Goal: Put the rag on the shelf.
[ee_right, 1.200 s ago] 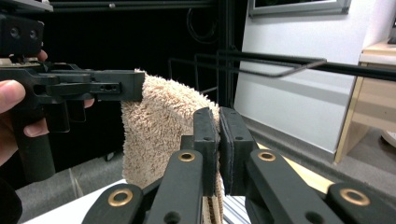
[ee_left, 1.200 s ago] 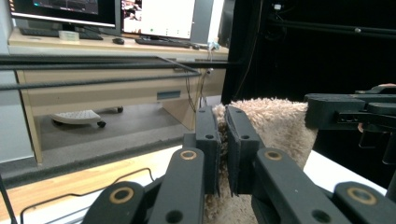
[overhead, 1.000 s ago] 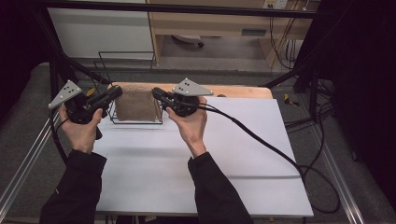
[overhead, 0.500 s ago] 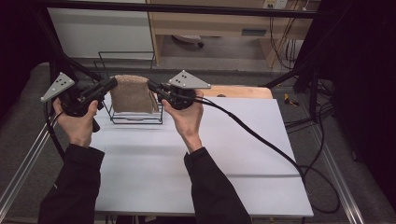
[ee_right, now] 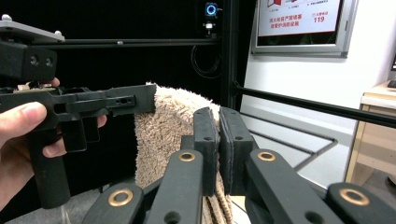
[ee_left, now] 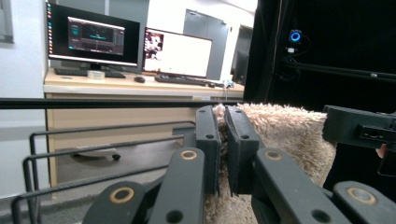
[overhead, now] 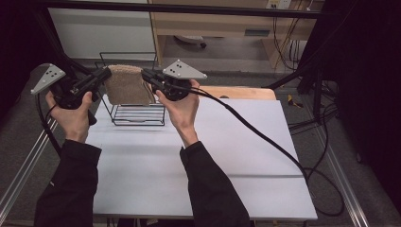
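Note:
A beige fluffy towel (overhead: 125, 85) hangs folded in the air, held by its two top corners above a black wire rack (overhead: 137, 116). My left gripper (overhead: 106, 74) is shut on the towel's left top corner, and my right gripper (overhead: 145, 75) is shut on its right top corner. In the left gripper view the jaws (ee_left: 223, 135) pinch the towel's edge (ee_left: 289, 135), with the right gripper (ee_left: 359, 130) at the far side. In the right gripper view the jaws (ee_right: 218, 135) clamp the towel (ee_right: 168, 126), and the left gripper (ee_right: 93, 105) grips the opposite corner.
The rack stands at the far left of a white table (overhead: 213, 161). A wooden board (overhead: 246, 92) lies along the far edge. A black cable (overhead: 265, 137) trails from the right gripper across the table. Metal frame rails (overhead: 23, 165) run along the sides.
Both hands have risen and moved away from the person, lifting the towel so it hangs higher above the wire rack. Both grips stay shut.

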Available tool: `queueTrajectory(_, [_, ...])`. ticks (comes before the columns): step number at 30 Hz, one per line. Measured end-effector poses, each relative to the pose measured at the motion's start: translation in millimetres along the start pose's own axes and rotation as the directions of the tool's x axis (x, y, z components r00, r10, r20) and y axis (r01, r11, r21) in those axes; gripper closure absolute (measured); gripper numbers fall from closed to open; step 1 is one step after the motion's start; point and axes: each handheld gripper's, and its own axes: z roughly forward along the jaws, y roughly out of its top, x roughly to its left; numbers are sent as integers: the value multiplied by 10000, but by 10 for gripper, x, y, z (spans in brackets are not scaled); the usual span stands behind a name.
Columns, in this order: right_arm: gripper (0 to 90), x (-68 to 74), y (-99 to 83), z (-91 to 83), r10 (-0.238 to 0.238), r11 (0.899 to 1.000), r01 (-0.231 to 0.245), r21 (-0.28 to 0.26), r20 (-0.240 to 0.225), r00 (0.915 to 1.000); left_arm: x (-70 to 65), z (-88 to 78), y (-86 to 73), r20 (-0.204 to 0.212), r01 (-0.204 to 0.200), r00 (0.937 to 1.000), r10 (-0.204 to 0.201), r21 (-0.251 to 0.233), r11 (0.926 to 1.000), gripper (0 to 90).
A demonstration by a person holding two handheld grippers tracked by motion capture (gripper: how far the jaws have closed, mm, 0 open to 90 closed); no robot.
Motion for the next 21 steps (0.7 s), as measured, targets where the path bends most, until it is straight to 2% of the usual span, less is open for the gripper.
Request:
queueTrajectory(10, [865,-25,194,117,-49,9996,50,-275,4,10000,60,33,148,-109,-48,9999,44,-355,9994,843])
queueTrajectory(13, [864,-50,214,128,-30,9995,32,-307,56,10000,58,51,193,-129,-200,9997,195,-379,9991,844])
queueTrajectory(14, [865,-68,245,153,-157,9994,158,-324,43,9999,61,60,211,-175,-247,9996,240,-392,9989,843])
queueTrajectory(19, [865,-68,327,209,-272,9988,271,-407,-7,9996,112,78,268,-181,-106,9998,96,-576,9983,843])
queueTrajectory(21, [865,-70,351,231,-275,9987,275,-418,5,9996,123,92,304,-250,-181,9995,167,-588,9981,843])
